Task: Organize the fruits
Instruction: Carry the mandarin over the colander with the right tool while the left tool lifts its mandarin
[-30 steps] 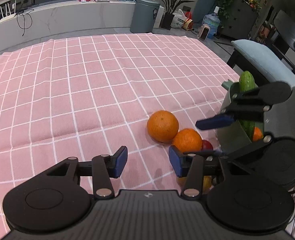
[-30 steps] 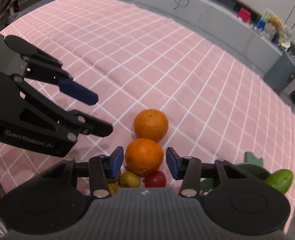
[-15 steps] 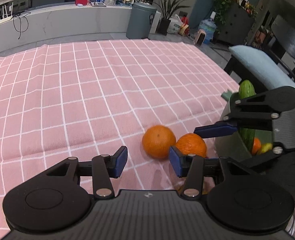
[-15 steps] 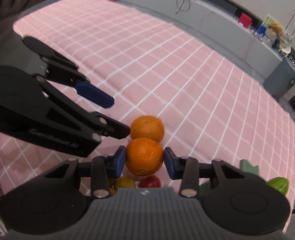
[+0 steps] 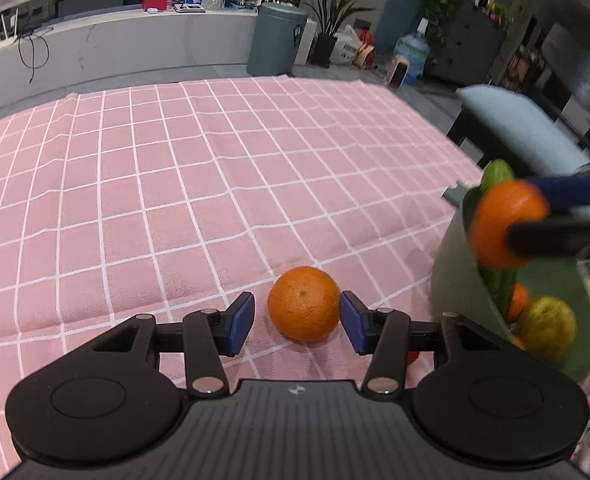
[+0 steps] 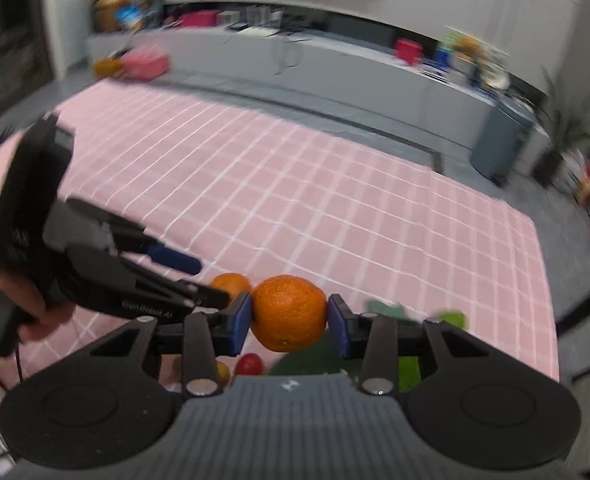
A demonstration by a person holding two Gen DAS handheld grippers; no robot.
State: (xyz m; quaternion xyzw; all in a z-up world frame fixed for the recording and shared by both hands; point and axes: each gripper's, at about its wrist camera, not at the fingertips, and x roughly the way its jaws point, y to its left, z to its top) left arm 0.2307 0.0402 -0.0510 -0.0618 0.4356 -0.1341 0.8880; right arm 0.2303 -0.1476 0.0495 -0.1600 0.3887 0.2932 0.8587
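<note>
1. Pink checked cloth (image 5: 215, 184): covers the table; the landmark for all places below.
2. Left gripper (image 5: 297, 318): low over the near edge of the cloth, jaws opening, its blue pads (image 5: 241, 322) either side of an orange.
3. Orange on the cloth (image 5: 303, 303): rests on the cloth between the left pads. A gap shows on its left; on its right the pad is at its edge, and contact cannot be told.
4. Right gripper (image 6: 290, 322): raised above the cloth's near right corner, jaws closed on a second orange, both pads pressing its sides.
5. Held orange (image 6: 289, 312): clear of the cloth, above the green container; blurred in the left wrist view.
6. Green container (image 5: 451, 276): at the cloth's near right edge, holding a cucumber (image 5: 495, 170), a yellow-green fruit (image 5: 549, 326) and more orange fruit.
7. Red fruit (image 6: 250, 364): small, on the cloth near its front edge, below the held orange.
</note>
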